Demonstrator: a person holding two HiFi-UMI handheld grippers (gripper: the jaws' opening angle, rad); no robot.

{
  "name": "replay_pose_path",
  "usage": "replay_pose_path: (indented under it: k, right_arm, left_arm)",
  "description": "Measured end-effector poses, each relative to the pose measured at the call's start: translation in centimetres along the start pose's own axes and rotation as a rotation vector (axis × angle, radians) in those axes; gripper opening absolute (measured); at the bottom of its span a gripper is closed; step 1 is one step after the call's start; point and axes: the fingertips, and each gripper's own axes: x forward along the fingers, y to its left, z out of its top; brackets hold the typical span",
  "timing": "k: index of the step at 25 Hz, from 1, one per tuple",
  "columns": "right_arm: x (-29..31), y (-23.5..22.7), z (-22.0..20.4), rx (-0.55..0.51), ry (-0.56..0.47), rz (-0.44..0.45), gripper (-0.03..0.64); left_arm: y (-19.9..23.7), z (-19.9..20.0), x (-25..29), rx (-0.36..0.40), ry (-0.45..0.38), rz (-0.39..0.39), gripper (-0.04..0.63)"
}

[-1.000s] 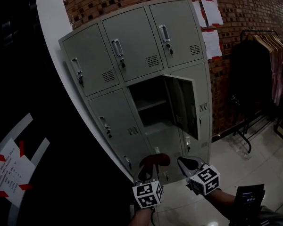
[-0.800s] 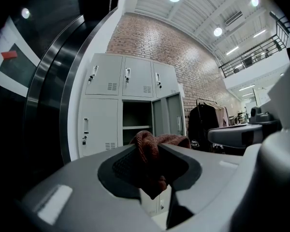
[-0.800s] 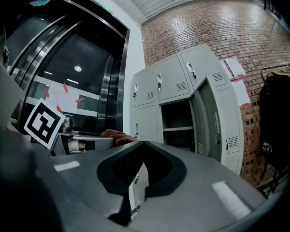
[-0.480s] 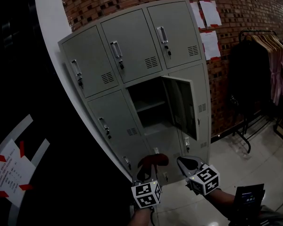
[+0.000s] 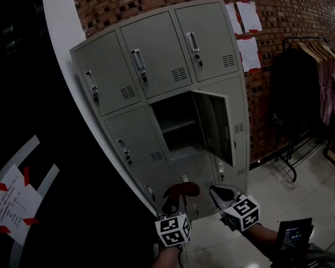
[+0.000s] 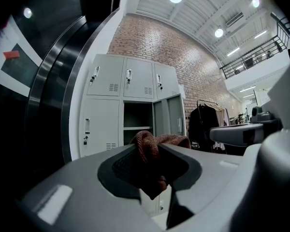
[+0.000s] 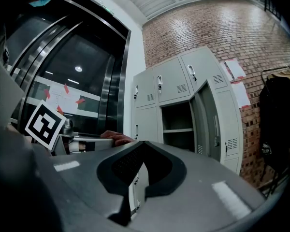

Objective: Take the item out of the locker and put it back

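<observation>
A grey bank of lockers (image 5: 156, 54) stands against the brick wall. One middle compartment (image 5: 176, 127) is open, its door (image 5: 215, 124) swung to the right, and its shelf looks bare. My left gripper (image 5: 177, 197) is held low in front of the lockers, shut on a reddish-brown knitted cloth (image 5: 182, 189). In the left gripper view the cloth (image 6: 152, 144) bulges up between the jaws of the left gripper (image 6: 152, 163), with the open compartment (image 6: 137, 122) straight behind. My right gripper (image 5: 220, 194) sits beside it, shut with nothing in it (image 7: 142, 161).
A clothes rack with dark garments (image 5: 301, 88) stands to the right of the lockers. Paper sheets (image 5: 248, 32) hang on the brick wall. A dark curved glass wall with taped notes (image 5: 11, 202) fills the left. A dark device (image 5: 293, 236) shows at the bottom right.
</observation>
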Motion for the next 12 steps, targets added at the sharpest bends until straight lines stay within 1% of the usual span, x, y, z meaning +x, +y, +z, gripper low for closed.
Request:
replay_pose_path:
  k: [12]
  right_arm:
    - [0.27, 0.36, 0.43, 0.001, -0.009, -0.011, 0.000]
  left_arm:
    - [0.22, 0.48, -0.18, 0.003, -0.008, -0.012, 0.110]
